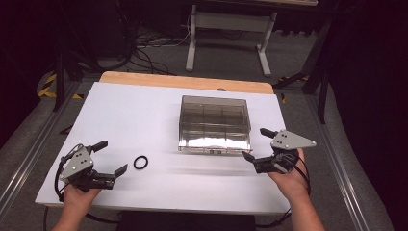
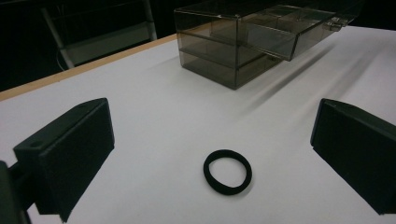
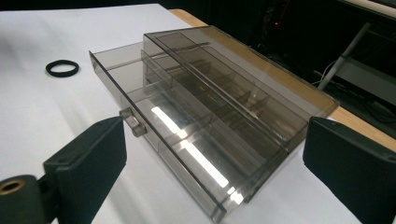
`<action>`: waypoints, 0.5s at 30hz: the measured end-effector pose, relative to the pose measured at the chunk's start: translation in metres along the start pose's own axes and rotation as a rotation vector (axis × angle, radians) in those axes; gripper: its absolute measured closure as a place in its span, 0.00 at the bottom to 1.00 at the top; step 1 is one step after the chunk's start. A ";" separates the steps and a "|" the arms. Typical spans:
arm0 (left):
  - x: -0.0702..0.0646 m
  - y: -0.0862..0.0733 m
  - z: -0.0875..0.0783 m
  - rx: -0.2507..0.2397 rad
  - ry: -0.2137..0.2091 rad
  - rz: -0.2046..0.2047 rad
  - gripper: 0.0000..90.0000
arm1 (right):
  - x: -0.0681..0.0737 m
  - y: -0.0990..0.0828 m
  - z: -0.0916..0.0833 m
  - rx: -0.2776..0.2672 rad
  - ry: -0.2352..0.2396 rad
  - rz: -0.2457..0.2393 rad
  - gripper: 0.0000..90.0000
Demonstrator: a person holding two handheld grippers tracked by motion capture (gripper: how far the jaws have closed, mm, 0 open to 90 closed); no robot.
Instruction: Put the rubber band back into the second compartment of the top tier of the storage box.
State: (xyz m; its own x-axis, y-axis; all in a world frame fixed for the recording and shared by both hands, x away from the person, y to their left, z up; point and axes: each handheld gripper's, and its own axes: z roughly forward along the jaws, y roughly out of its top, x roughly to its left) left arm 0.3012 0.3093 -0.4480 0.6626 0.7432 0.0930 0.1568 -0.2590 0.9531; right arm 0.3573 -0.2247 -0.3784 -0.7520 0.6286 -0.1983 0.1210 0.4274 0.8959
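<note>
Grippers wide: left gripper (image 1: pixel 111 157) beside ring (image 1: pixel 140 162), right gripper (image 1: pixel 256 144) at drawer (image 3: pixel 187 154) edge.

You see the white table top (image 1: pixel 144 115) evenly lit from overhead while the room beyond it falls to near black. Glare streaks run across the smoky plastic drawer box (image 3: pixel 210 116) ahead of your right gripper (image 3: pixel 212 158), brightest along its pulled-out drawer. The box throws a soft, smeared shadow toward your left gripper (image 2: pixel 212 154), and the black ring (image 2: pixel 227 171) between its jaws casts only a faint one. The jaws sit dark and slightly soft at the frame bottom. The high view is grainy, its corners dim.
</note>
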 end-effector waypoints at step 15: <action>0.000 0.000 0.001 0.006 -0.003 0.010 0.01 | -0.003 -0.066 0.001 -0.005 -0.045 0.143 0.02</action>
State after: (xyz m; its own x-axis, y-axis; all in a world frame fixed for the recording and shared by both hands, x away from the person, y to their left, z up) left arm 0.3015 0.3088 -0.4483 0.6667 0.7384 0.1013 0.1543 -0.2698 0.9505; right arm 0.3518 -0.2542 -0.4372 -0.6972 0.7116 -0.0866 0.2215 0.3287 0.9181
